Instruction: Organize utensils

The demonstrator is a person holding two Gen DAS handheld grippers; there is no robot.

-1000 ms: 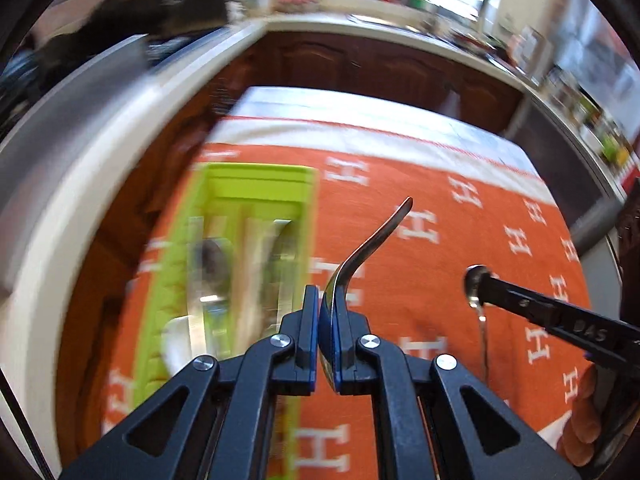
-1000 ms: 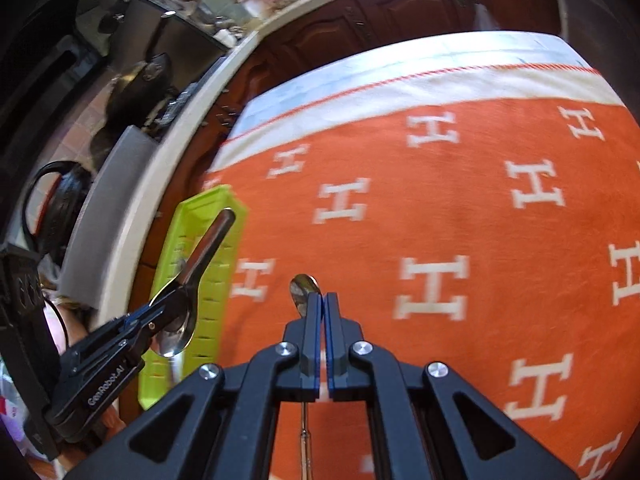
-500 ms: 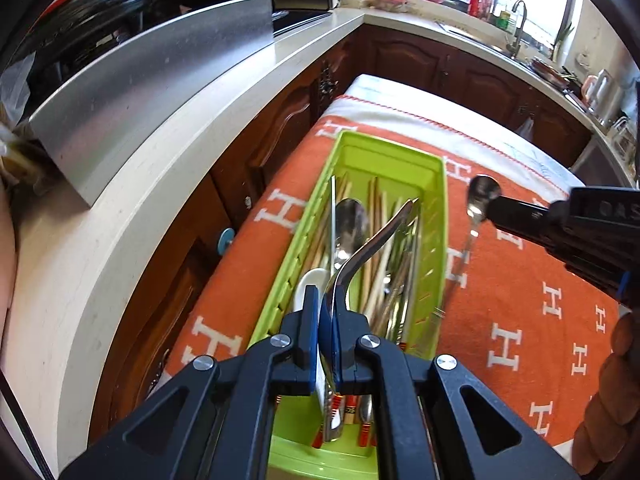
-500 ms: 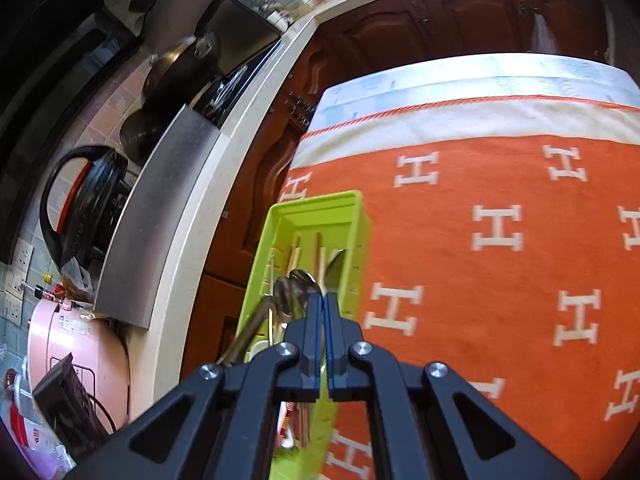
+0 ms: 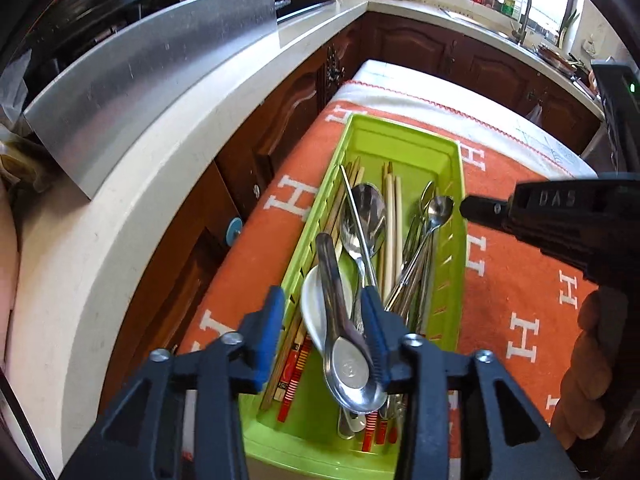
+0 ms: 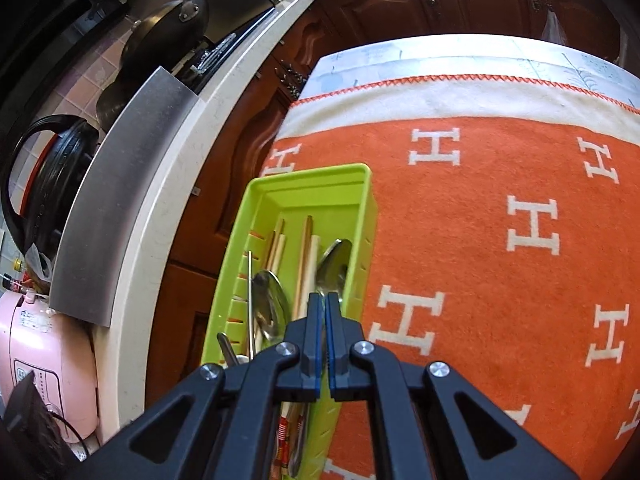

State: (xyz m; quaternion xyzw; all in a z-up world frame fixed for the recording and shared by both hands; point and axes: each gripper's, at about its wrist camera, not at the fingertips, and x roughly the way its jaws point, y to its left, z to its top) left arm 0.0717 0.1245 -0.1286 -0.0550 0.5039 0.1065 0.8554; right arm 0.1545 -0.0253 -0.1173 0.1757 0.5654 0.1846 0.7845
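Observation:
A green utensil tray [image 5: 460, 248] lies on an orange cloth [image 5: 520, 312] and holds chopsticks, several spoons and a white ceramic spoon [image 5: 310, 308]. My left gripper [image 5: 323, 324] hangs over the tray's near end. Its jaws are opening. A steel spoon [image 5: 352, 372] lies loose between them, bowl toward me, leaning on the right pad. My right gripper [image 6: 323, 300] is shut on a small steel spoon [image 6: 334, 264] over the tray [image 6: 312, 176]. In the left wrist view that gripper [image 5: 466, 206] enters from the right with the small spoon [image 5: 440, 204] at its tip.
A white counter [image 5: 160, 184] with a steel panel [image 5: 140, 92] curves along the left, with dark wood cabinets [image 5: 288, 120] below it. A pan [image 6: 168, 36], a black pot and a pink appliance [image 6: 44, 364] stand on the counter. A person's hand [image 5: 592, 360] holds the right gripper.
My left jaws have parted and the steel spoon has tipped from upright down into the tray. The right gripper has carried the small spoon further over the tray.

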